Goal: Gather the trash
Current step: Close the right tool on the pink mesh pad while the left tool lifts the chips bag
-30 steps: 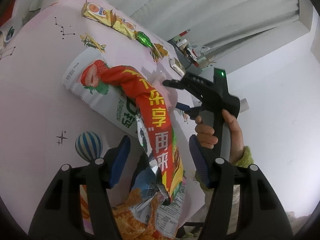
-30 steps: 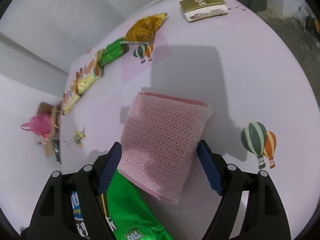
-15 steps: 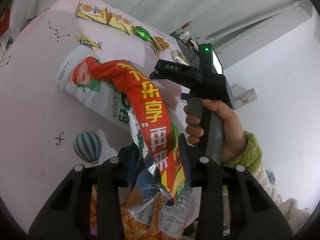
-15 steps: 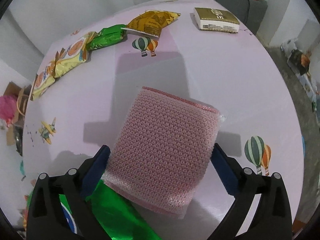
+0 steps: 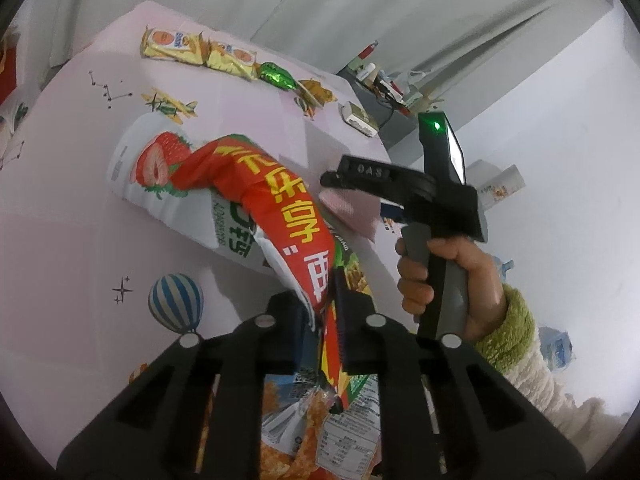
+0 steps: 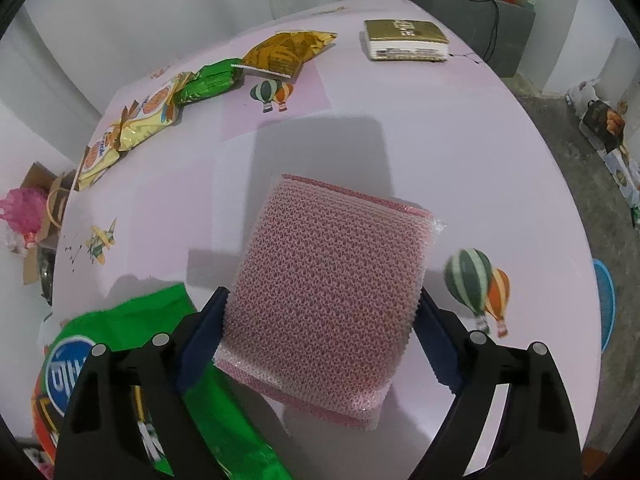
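A long red snack wrapper (image 5: 280, 200) with yellow letters hangs over a white strawberry bag (image 5: 160, 176) on the pink table. My left gripper (image 5: 322, 316) is closing, and its pads pinch the wrapper's lower part. More crumpled wrappers (image 5: 340, 432) lie under those fingers. A pink mesh pack (image 6: 332, 280) in clear film sits between the jaws of my right gripper (image 6: 320, 312). That gripper is closing, and its blue pads press on the pack's two sides. In the left wrist view a hand holds the right gripper (image 5: 344, 188) over the pink pack (image 5: 352, 212).
A green bag (image 6: 224, 420) lies by the right gripper's left finger. Along the far edge of the table (image 6: 440, 140) lie yellow biscuit packs (image 6: 132, 128), a green wrapper (image 6: 208, 82), a gold bag (image 6: 284, 52) and a gold box (image 6: 404, 40). Boxes and bags stand on the floor.
The left jaws went from wide open to pinched on the red wrapper. The right gripper slid forward until the pink pack sat between its pads.
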Demonstrator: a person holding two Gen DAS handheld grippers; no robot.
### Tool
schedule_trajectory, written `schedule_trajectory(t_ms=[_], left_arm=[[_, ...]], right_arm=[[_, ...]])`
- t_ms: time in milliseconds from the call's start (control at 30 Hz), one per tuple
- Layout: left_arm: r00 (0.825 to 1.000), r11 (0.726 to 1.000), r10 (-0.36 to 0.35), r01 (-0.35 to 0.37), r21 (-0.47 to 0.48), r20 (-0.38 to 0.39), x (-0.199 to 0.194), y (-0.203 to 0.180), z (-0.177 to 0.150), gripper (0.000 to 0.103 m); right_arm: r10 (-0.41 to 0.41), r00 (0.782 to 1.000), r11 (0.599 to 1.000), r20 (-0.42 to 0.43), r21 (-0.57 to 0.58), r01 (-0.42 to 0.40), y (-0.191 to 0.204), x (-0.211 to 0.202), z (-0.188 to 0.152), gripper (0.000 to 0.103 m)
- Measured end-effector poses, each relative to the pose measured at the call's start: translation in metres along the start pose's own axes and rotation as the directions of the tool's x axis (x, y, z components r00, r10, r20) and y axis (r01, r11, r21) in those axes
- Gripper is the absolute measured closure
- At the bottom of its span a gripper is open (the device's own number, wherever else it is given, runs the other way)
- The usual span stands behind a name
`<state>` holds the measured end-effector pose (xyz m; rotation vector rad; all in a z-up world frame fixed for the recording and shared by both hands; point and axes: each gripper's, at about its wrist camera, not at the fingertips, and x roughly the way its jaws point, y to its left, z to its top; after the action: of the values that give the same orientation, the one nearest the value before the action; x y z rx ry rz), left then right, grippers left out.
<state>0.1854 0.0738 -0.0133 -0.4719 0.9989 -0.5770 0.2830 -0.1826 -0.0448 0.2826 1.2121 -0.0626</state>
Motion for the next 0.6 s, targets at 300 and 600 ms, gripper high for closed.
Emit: schedule_trajectory(t_ms=[300,600], left_arm=[[0.999,0.997,0.018,-0.02,0.071,0.036,-0.007,-0.021,-0.001,0.103],[0.997,0.989,0.026,-0.035,0.142,0.066,-0.011,-0.048,0.0,0.103]], right_arm=[[0.087,0.995,0.996,0.043,0.029,-0.088,-0.023,-0.017,-0.015,0.019],[0.159,0.983,0.984,0.094,0.063,-0.165,-0.05,-0.05,-0.033,0.019]])
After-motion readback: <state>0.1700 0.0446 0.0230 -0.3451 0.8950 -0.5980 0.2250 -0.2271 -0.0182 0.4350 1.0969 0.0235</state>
